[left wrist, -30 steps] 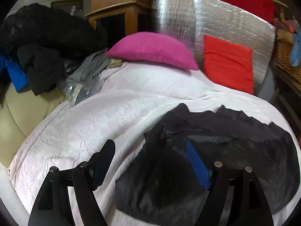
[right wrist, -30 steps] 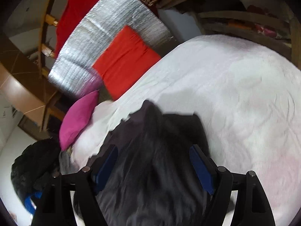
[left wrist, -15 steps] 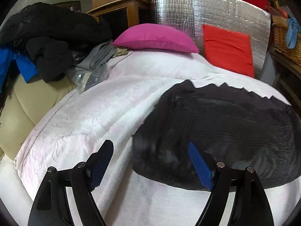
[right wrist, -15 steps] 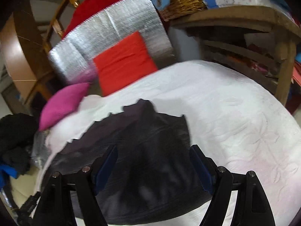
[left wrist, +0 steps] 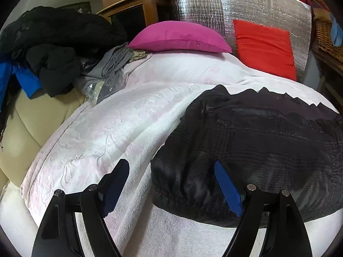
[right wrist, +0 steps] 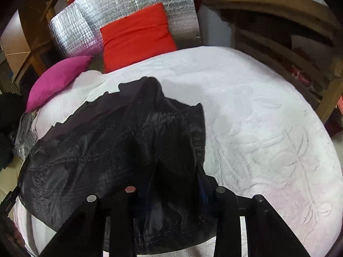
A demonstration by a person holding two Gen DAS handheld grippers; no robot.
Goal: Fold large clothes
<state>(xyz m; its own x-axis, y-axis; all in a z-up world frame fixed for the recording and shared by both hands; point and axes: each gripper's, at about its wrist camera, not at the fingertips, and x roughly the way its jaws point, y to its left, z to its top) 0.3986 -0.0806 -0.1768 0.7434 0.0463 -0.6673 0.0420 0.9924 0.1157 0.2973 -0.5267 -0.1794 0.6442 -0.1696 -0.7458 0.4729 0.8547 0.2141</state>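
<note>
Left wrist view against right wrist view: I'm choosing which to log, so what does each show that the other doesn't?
Only the left wrist view shows the left gripper open over the white bedspread, beside the black garment. Only the right wrist view shows the right gripper closing with garment fabric between its fingers, plus a wooden shelf. Both show the garment, pink pillow and red cushion.

In the right wrist view, the dark garment bunches up over the right gripper, hiding both pads, so their contact with the cloth cannot be judged. The left wrist view cuts the garment off at its right edge. The basket is cropped too.
</note>
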